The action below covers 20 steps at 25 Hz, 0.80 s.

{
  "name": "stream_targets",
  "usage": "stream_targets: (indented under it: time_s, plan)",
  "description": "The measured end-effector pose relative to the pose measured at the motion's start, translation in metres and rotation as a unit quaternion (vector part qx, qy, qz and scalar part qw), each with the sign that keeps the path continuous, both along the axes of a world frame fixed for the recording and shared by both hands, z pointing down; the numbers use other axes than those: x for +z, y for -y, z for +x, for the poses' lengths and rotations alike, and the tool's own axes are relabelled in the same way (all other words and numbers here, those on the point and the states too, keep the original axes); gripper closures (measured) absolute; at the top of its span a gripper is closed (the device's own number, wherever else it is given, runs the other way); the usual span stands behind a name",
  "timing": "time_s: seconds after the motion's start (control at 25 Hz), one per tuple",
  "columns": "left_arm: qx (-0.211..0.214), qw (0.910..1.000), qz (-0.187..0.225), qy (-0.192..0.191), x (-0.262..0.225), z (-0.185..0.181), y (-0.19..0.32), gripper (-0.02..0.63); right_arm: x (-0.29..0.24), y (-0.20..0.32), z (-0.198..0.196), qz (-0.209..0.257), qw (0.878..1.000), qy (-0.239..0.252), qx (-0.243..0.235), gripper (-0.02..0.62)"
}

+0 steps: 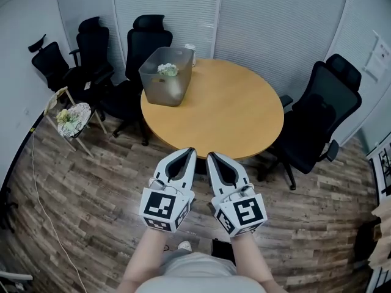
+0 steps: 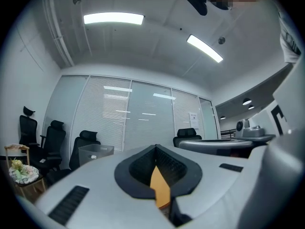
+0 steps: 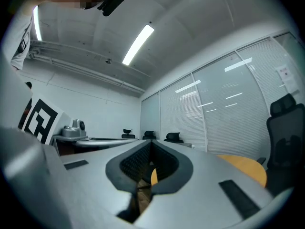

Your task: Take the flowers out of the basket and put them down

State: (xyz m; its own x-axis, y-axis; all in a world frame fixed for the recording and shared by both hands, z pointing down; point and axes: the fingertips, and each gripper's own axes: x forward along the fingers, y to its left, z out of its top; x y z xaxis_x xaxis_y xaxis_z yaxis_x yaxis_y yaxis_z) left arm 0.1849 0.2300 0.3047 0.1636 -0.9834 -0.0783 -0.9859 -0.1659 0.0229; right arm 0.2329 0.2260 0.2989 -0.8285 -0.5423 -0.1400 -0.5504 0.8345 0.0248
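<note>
A clear grey basket stands at the far left of the round wooden table. A bunch of pale flowers lies inside it. Both grippers hang side by side over the floor, just short of the table's near edge. My left gripper is shut with nothing in it, and so is my right gripper. They point at the table, well short of the basket. In the left gripper view the basket shows far off to the left of the closed tips. The right gripper view shows the table top beside its closed tips.
Black office chairs stand around the table: two at the back left, one at the right. A small wooden chair at the left bears another bunch of flowers. A white cup is behind the basket.
</note>
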Motion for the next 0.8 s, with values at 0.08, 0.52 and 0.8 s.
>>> stream_targets:
  time_s: [0.08, 0.52, 0.8]
  plan:
    - [-0.001, 1.0, 0.001, -0.001, 0.001, -0.012, 0.001, 0.606, 0.002, -0.001, -0.013, 0.0, 1.0, -0.003, -0.006, 0.571]
    - [-0.024, 0.9996, -0.001, -0.013, 0.007, -0.062, 0.016, 0.606, 0.009, 0.015, -0.061, -0.006, 0.999, -0.018, -0.03, 0.571]
    - [-0.034, 0.9994, 0.006, 0.006, 0.01, -0.09, 0.046, 0.606, 0.015, 0.042, -0.096, 0.004, 0.998, -0.03, -0.053, 0.571]
